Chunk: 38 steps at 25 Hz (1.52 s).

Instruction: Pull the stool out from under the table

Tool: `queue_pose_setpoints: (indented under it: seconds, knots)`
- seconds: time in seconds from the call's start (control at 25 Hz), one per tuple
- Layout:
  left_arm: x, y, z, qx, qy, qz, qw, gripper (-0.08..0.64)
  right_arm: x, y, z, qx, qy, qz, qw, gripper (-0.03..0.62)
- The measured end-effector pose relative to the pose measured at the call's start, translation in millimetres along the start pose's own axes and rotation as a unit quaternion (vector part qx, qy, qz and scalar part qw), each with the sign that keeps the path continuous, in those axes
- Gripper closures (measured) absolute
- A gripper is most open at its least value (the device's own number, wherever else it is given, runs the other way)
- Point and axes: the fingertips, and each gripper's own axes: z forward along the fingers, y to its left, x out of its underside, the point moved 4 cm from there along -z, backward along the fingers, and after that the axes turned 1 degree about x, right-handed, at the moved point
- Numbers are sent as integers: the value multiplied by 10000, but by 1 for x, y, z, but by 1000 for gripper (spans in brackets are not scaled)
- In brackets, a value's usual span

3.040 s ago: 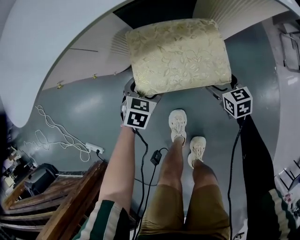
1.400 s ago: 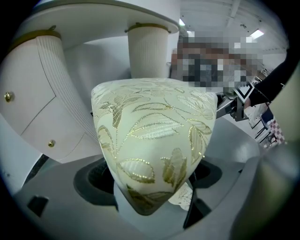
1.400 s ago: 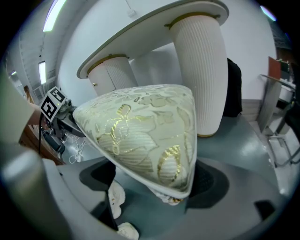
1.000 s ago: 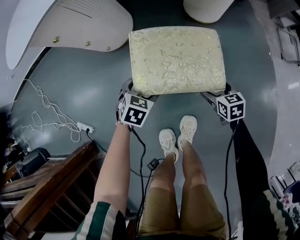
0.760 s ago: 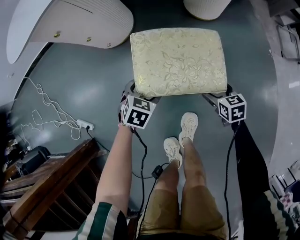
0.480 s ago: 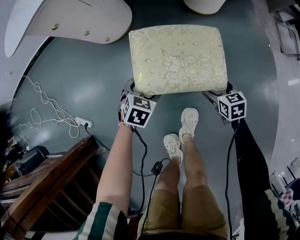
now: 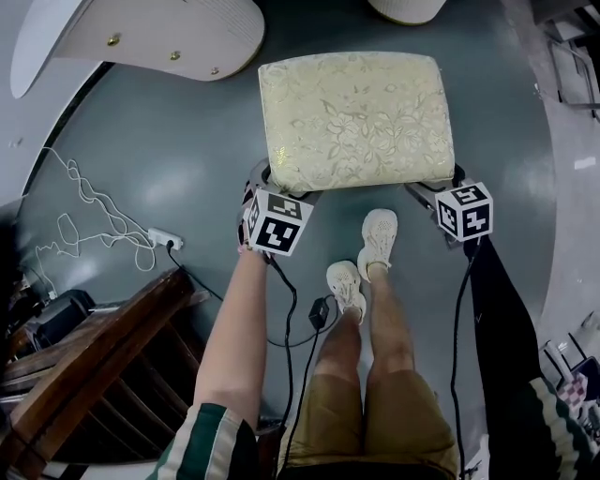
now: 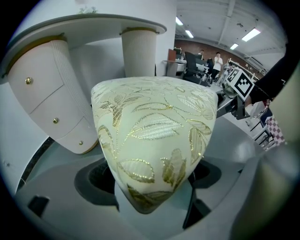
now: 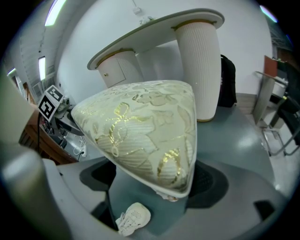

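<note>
The stool (image 7: 356,117), with a cream cushion patterned in gold leaves, stands on the grey floor, out from under the white table top (image 7: 141,37). My left gripper (image 7: 275,185) clamps its near left corner, and my right gripper (image 7: 441,185) clamps its near right corner. In the left gripper view the cushion corner (image 8: 150,140) fills the space between the jaws of the left gripper (image 8: 152,190). In the right gripper view the other corner (image 9: 145,136) sits the same way in the right gripper (image 9: 159,185). The stool's legs are hidden.
The table's ribbed pedestal (image 7: 405,7) stands just beyond the stool. A person's feet in white shoes (image 7: 364,262) stand close behind it. A power strip with white cable (image 7: 167,242) lies on the floor at left, wooden furniture (image 7: 94,366) at lower left, and a metal frame (image 7: 574,56) at right.
Over three seconds the stool came towards me, out from under the table top, which slid to the view's top. In the last second it barely moved; the feet shifted back.
</note>
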Motion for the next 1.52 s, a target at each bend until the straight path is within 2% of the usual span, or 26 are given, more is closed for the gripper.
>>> queue_pose_setpoints:
  seconds: [0.68, 1.32, 1.52]
  knots:
    - [2, -3, 1, 152, 244, -137, 9995, 117, -1, 0, -6, 63, 338, 44, 9994, 121]
    - [4, -5, 1, 444, 678, -285, 9963, 126, -3, 1, -14, 130, 990, 164, 9949, 124]
    - [4, -7, -1, 550, 803, -468, 9942, 126, -9, 1, -18, 105, 1124, 139, 9935, 126]
